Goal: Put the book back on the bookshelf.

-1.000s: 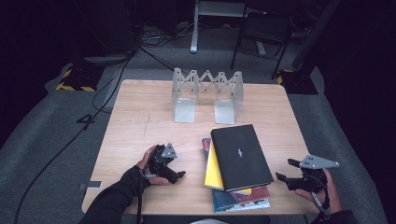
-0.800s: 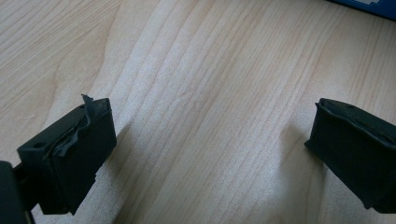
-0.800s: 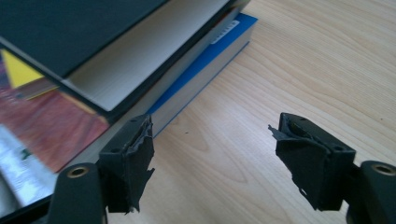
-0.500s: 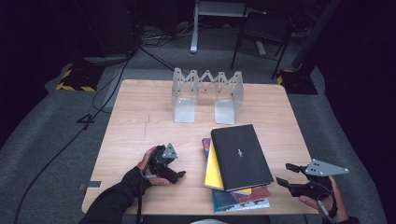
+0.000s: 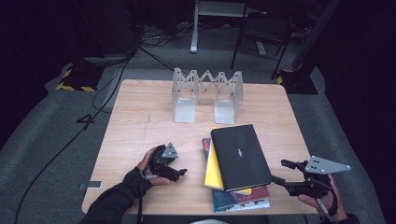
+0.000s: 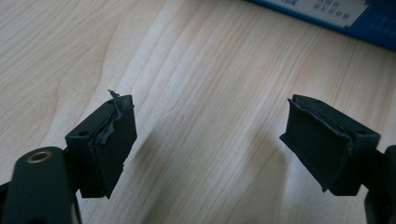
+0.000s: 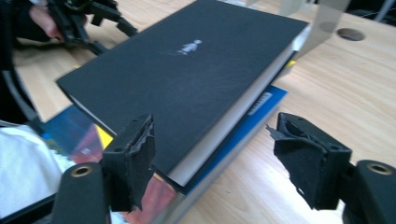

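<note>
The right claw [image 5: 280, 173] is held off the near right corner of the tabletop [image 5: 140, 121], its jaws parted with nothing pressed between them; they have just been opening a little. In the right gripper view, the near corner of a black book [image 7: 187, 79] is seen just ahead of this claw [image 7: 215, 158], slightly toward its left jaw, not touched by either pad. The black book is laid on top of a stack: a yellow book [image 5: 214, 169] and a blue book [image 7: 254, 119] are seen under it, the blue edge lying between the jaws' line and the tabletop.

The left claw [image 5: 180, 172] is held low over the tabletop, well apart from the right claw, on the far side of the stack from it. Its jaws are parted and have just been closing somewhat; in the left gripper view only bare wood [image 6: 205, 116] is seen between them [image 6: 210, 140], with the blue book's edge [image 6: 355, 18] farther ahead and to the claw's right.

Beyond the stack, well ahead of both claws, a metal rack [image 5: 208, 93] is stood upright near the tabletop's far edge.
</note>
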